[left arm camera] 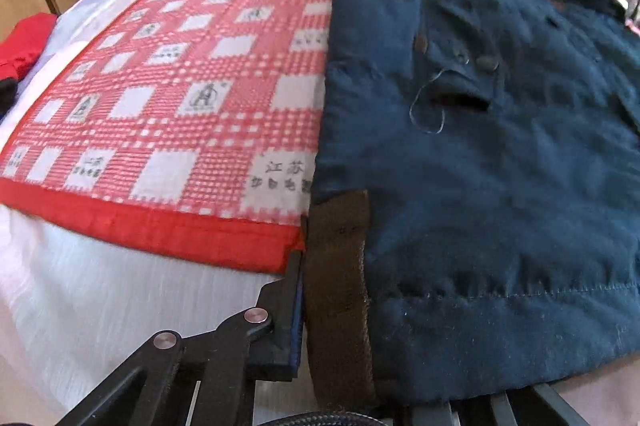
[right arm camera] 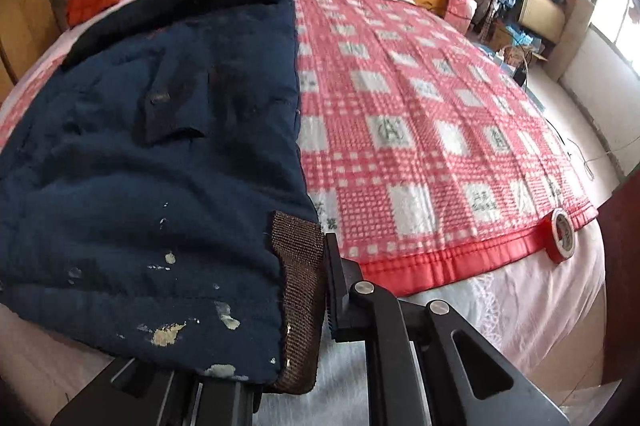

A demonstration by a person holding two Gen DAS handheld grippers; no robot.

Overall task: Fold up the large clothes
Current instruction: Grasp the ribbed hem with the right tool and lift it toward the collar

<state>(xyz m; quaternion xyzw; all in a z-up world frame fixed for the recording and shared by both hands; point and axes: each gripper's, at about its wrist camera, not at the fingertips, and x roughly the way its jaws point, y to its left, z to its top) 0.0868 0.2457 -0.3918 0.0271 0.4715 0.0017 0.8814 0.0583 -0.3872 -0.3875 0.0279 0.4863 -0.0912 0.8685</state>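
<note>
Gripping the navy coat (left arm camera: 480, 146) by its brown hem band, the left tool (left arm camera: 340, 306) is clenched on it over a red checked quilt (left arm camera: 180, 86) printed "江苏" (smaller characters blur). From the right wrist, the right tool (right arm camera: 304, 306) likewise clamps the coat's hem; a red tape roll (right arm camera: 563, 235) lies on the bed (right arm camera: 540, 306).

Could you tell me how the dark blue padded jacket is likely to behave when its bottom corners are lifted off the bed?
The jacket looks quilted and thick, so it will probably feel fairly heavy and sag between the two held corners rather than stay flat. Its soft folds suggest it is floppy. The brown ribbed cuff looks textured, so the fingers likely will not slip.
</note>
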